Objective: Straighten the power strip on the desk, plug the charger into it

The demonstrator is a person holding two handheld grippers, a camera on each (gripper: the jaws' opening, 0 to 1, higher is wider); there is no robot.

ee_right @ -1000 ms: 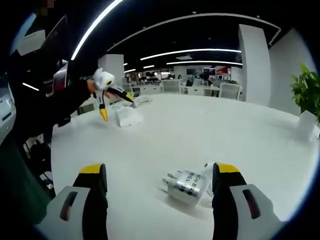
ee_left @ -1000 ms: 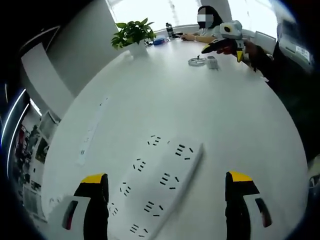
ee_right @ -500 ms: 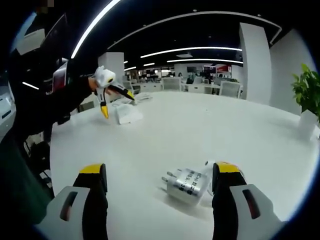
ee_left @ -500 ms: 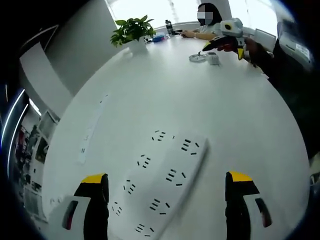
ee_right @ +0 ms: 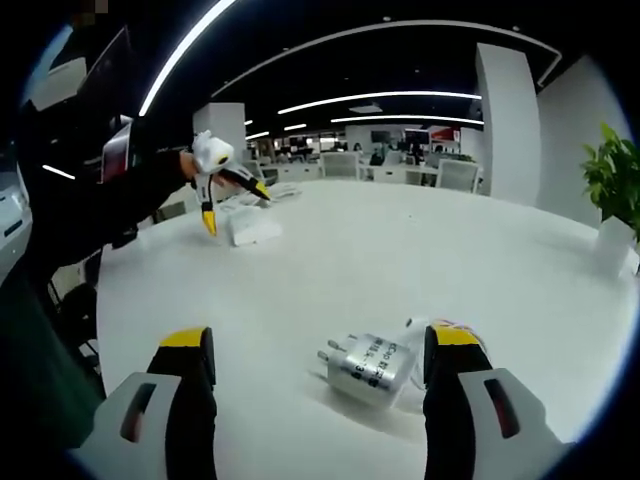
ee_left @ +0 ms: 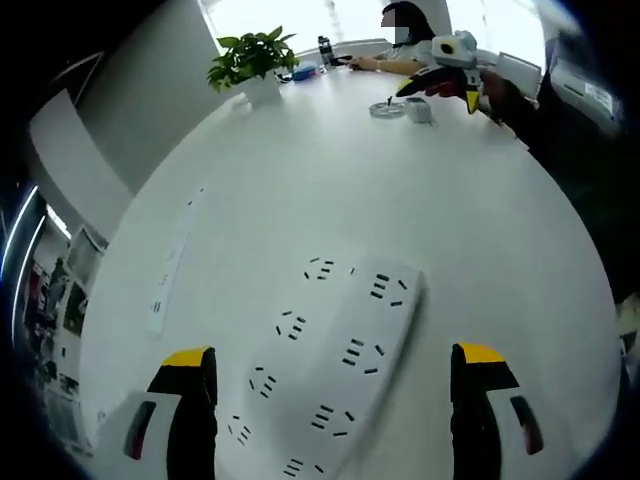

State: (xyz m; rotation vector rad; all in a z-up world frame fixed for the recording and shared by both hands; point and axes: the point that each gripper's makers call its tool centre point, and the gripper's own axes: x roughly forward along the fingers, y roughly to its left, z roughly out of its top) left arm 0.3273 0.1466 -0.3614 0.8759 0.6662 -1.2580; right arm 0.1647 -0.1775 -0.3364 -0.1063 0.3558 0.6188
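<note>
Yellow-tipped black jaws, white housings, seemingly dark sleeves (ee_right: 90,215).

Power strip (ee_left: 330,380) flat on the desk (ee_left: 300,200) between the left gripper's (ee_left: 335,420) jaws, charger (ee_right: 372,368) on the desk beside the right gripper's (ee_right: 315,400) right jaw, potted plant (ee_left: 250,62) at the far edge

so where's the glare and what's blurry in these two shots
Left gripper view: windows behind the plant blow out white, the power strip is slightly soft, and fisheye curves the desk. Right gripper view: dim room, bright ceiling strips, and the charger is sharp with a soft shadow.
</note>
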